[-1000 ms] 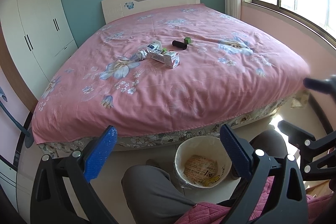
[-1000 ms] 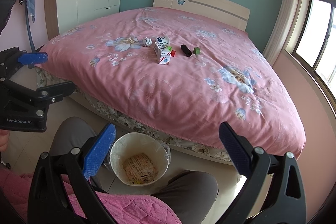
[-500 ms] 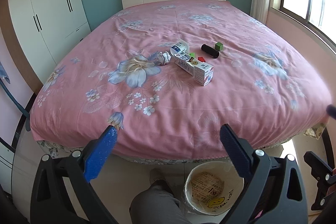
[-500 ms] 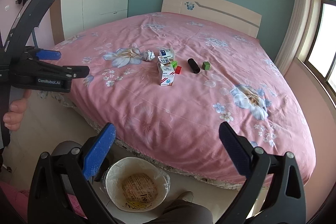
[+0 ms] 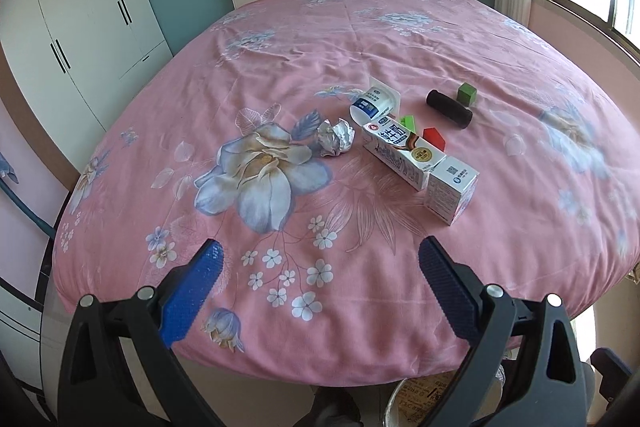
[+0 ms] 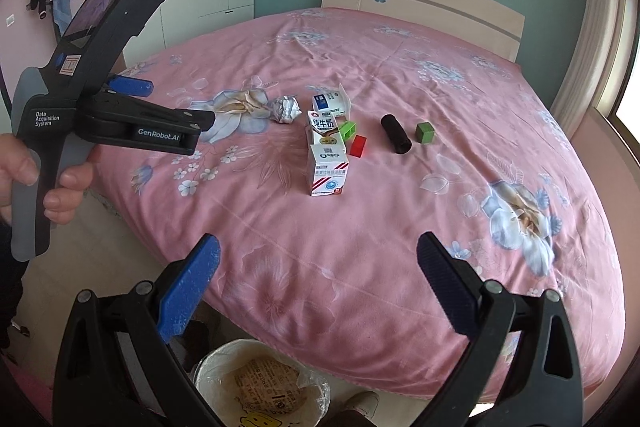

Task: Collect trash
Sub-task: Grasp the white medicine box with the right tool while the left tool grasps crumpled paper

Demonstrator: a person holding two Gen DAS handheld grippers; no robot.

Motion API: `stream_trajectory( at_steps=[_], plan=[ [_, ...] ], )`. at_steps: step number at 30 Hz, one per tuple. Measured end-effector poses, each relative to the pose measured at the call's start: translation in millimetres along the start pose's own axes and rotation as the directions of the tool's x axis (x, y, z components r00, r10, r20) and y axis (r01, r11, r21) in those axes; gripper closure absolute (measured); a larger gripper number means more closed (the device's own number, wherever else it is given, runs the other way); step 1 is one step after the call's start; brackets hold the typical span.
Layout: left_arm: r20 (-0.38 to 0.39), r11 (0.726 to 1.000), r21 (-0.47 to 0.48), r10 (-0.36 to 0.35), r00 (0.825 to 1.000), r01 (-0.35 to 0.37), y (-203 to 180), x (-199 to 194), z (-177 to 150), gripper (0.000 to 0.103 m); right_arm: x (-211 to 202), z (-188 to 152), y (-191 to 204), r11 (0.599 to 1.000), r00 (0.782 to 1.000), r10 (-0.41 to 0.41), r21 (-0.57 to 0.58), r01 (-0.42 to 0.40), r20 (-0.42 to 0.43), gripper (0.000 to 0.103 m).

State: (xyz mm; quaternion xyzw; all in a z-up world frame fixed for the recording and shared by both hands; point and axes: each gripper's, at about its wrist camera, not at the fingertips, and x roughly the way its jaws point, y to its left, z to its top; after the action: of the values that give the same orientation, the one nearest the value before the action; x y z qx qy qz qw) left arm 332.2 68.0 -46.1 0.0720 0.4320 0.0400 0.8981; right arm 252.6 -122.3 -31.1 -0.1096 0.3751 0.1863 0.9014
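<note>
Approach stage: trash on bed, nothing gripped.
Left gripper and right gripper: fingers spread wide, empty, short of the foil ball, cup, carton and box mid-bed. Next, likely: reach in, close on one piece. Open bedding all round the cluster; bin on the floor below the bed's near edge.

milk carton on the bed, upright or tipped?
Tipped. The milk carton lies on its long side on the bedspread, beside the upright small box.
</note>
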Motion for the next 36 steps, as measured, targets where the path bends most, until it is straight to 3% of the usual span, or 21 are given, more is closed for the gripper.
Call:
stream_trajectory(
  at_steps=[6, 10, 16, 23, 27, 31, 32, 35, 36],
  plan=[
    [-0.035, 0.999, 0.037, -0.018, 0.999, 0.02, 8.5, 67.4, 23.1, 0.004, 64.7, 21.6, -6.5, 1.0, 0.999, 0.022, 0.01, -0.021, -0.038, 0.006],
    [-0.077, 0.993, 0.036, -0.107, 0.991, 0.11, 14.5, 112.8, 39.4, 0.004, 107.8, 31.7, -11.2, 0.998, 0.996, 0.055, 0.021, -0.054, -0.072, 0.006],
    [-0.075, 0.982, 0.092, -0.159, 0.984, 0.166, 11.3, 163.7, 63.2, 0.004, 156.6, 40.8, -14.3, 0.997, 0.993, 0.083, 0.004, -0.083, -0.088, 0.006],
    [-0.078, 0.957, 0.125, -0.255, 0.964, 0.264, 4.0, 210.6, 80.2, 0.004, 194.6, 48.6, -21.0, 0.995, 0.991, 0.098, 0.022, -0.096, -0.096, 0.007],
    [-0.075, 0.948, 0.106, -0.295, 0.953, 0.301, 2.9, 223.5, 89.0, 0.004, 211.7, 53.8, -21.8, 0.996, 0.99, 0.084, 0.002, -0.084, -0.111, 0.028],
    [-0.078, 0.945, 0.106, -0.302, 0.95, 0.309, -0.1, 231.7, 94.6, 0.004, 225.2, 55.2, -24.1, 0.993, 0.982, 0.12, 0.023, -0.118, -0.143, 0.052],
    [-0.082, 0.944, 0.107, -0.304, 0.949, 0.312, -0.6, 233.7, 95.2, 0.004, 226.8, 55.2, -24.6, 0.993, 0.982, 0.12, 0.024, -0.118, -0.146, 0.054],
    [-0.103, 0.936, 0.126, -0.317, 0.943, 0.328, -7.0, 236.8, 94.6, 0.022, 229.0, 54.1, -23.7, 0.992, 0.981, 0.124, 0.011, -0.124, -0.152, 0.059],
    [-0.114, 0.934, 0.131, -0.318, 0.941, 0.331, -9.3, 238.3, 93.5, 0.032, 228.5, 53.8, -22.8, 0.992, 0.981, 0.123, 0.004, -0.124, -0.151, 0.059]
  ],
)
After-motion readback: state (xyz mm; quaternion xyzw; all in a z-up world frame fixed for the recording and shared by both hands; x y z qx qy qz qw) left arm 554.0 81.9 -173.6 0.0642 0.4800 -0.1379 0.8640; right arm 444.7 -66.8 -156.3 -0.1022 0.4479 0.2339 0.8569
